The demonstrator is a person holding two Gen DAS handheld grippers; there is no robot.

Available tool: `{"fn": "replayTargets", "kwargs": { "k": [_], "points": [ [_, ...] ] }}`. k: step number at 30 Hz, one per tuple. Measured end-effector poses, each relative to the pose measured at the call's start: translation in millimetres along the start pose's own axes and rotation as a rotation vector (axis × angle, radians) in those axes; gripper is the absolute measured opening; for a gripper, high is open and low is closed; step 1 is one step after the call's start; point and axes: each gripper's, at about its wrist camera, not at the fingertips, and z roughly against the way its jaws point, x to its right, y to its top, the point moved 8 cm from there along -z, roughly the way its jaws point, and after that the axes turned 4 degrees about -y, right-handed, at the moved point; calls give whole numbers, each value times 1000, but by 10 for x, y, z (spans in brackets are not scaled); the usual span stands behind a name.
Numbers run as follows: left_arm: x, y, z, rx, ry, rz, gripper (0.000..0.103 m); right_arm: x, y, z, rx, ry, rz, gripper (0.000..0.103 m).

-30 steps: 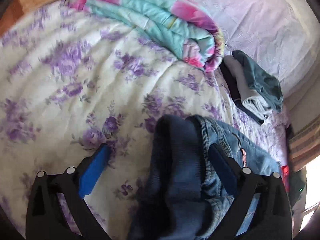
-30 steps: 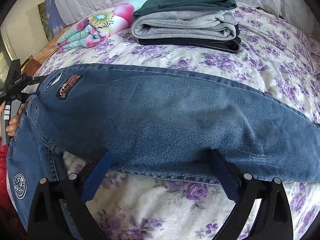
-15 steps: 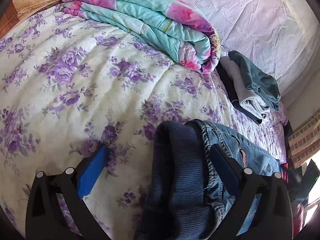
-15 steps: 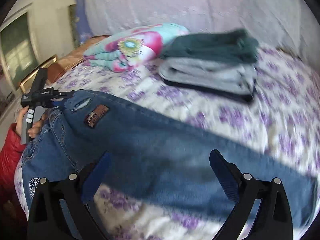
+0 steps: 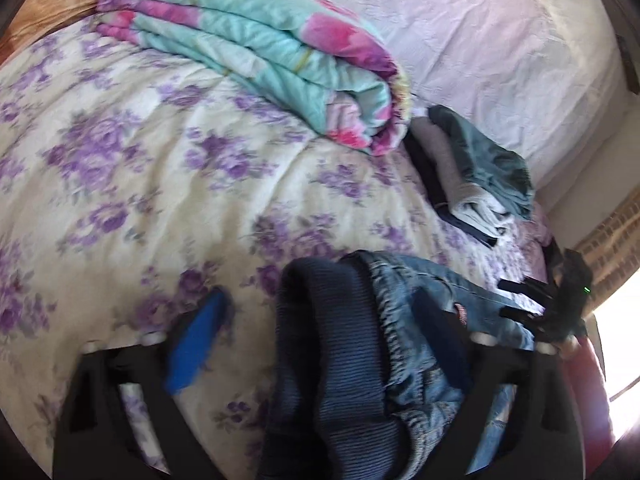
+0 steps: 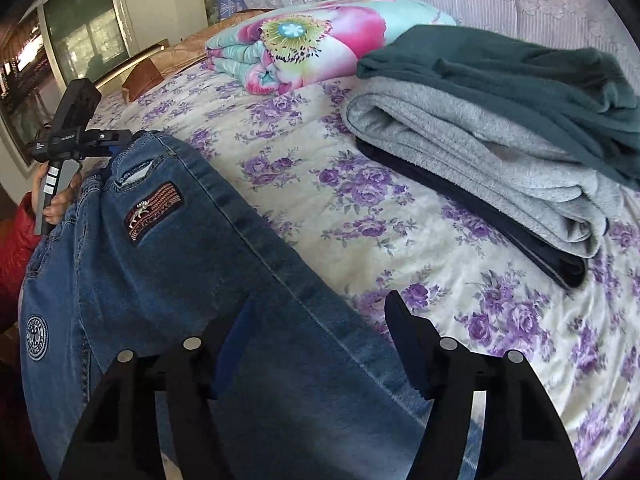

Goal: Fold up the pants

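Both grippers closing on jeans over floral bedspread: left gripper jaws around waistband, right gripper around leg, pads not yet pressing.

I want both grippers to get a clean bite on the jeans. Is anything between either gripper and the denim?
Nothing visible is. The jeans already lie between the closing jaws of the right gripper, and their ribbed waistband sits inside the closing left gripper. The stack of folded clothes and the folded quilt lie apart on the bedspread.

jeans: blue denim, striped patch
bedspread: cream, purple flowers
quilt: turquoise, pink blooms
folded stack: teal, grey, navy
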Motion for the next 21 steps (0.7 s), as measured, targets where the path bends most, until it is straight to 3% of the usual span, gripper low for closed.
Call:
{"fn": "replayTargets", "kwargs": {
  "k": [2, 6, 7, 8, 9, 10, 12, 17, 21],
  "points": [
    [29, -6, -56, -23, -35, -4, 57, 42, -46, -109, -32, 27, -13, 67],
    [57, 11, -56, -8, -51, -10, 53, 42, -129, -206, -31, 10, -34, 68],
    [68, 20, -39, 2, -52, -15, 51, 21, -131, -195, -27, -8, -28, 59],
    [71, 33, -12, 17, -48, -19, 41, -21, -134, -171, -26, -31, -17, 37],
    [69, 61, 26, 36, -48, -20, 28, -71, -140, -137, -29, -61, -1, 25],
    [62, 76, 55, 47, -53, -15, 23, -109, -141, -105, -31, -88, 18, 12],
    [78, 99, 106, 61, -88, -7, 20, -214, -141, 50, -9, -150, 69, 9],
    [248, 93, 249, 106, -87, -88, 17, -432, -173, 638, 80, -208, 65, 8],
    [382, 55, 508, 162, -161, -99, 16, -834, -351, 1089, 139, -263, 96, 8]
  ]
}}
